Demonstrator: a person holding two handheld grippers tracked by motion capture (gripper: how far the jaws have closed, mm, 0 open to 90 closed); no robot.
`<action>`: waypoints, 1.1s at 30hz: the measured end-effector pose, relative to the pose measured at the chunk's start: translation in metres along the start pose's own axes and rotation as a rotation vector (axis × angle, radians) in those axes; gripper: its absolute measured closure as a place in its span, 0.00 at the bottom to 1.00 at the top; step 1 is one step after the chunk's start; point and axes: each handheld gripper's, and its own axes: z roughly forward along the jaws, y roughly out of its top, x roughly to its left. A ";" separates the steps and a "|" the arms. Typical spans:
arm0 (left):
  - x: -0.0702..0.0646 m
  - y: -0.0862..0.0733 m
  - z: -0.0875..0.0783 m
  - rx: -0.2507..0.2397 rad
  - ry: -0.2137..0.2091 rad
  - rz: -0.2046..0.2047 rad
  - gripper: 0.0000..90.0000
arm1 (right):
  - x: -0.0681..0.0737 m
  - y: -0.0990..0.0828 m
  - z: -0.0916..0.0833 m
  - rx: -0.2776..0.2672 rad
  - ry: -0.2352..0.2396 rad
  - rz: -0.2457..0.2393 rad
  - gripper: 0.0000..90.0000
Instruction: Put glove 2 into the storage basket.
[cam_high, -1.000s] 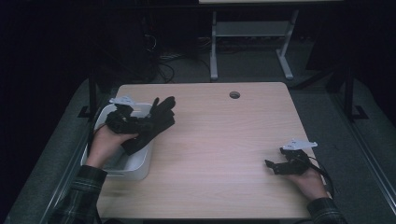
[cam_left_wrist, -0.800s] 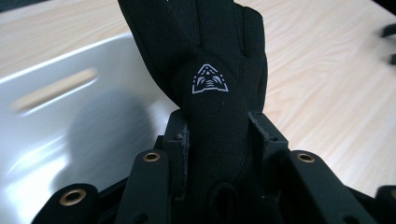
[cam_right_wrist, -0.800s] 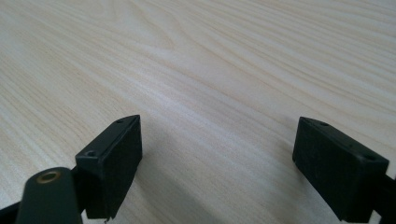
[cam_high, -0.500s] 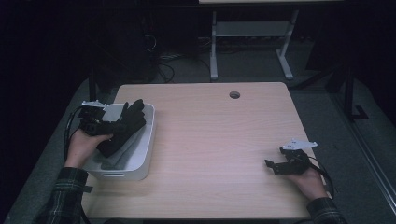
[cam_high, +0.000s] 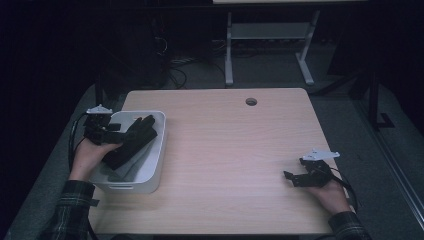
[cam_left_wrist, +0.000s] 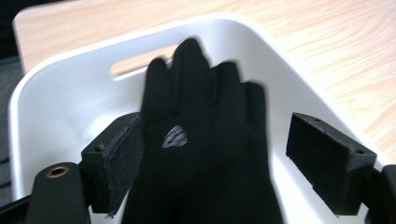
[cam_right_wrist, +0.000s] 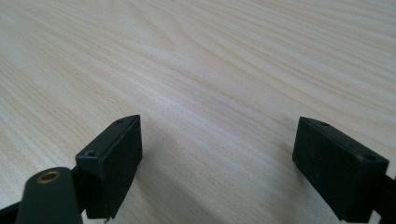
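A black glove (cam_high: 134, 141) lies in the white bin (cam_high: 159, 150) at the table's left edge, fingers pointing away toward the slot handle. My left gripper (cam_high: 118, 132) hovers over the bin's near-left side. In the left gripper view the glove (cam_left_wrist: 205, 140) sits between the jaws of the left gripper (cam_left_wrist: 217, 149); they have just been opening, and the right pad stands well off the fabric. My right gripper (cam_high: 292, 178) rests low at the front right of the table, open. The right gripper view shows bare wood between the jaws of the right gripper (cam_right_wrist: 217, 154).
The wooden table (cam_high: 235, 150) has a round cable hole (cam_high: 251, 101) near its far edge. Beyond the table stand a metal desk frame (cam_high: 270, 45) and cables on a dark floor. A grey item lies under the glove in the bin.
The left hand carried the glove leftward and down into the bin, then its jaws opened and let the glove go. The right hand stayed put.
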 end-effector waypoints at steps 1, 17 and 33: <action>-0.006 0.002 0.001 -0.003 -0.012 0.012 0.20 | 0.000 0.000 0.000 0.000 0.000 0.000 0.17; -0.130 0.027 0.047 -0.050 -0.243 0.202 0.20 | 0.000 0.000 0.000 0.001 -0.001 0.001 0.17; -0.216 -0.019 0.115 0.073 -0.359 0.335 0.20 | 0.000 0.000 0.000 0.001 0.002 -0.002 0.17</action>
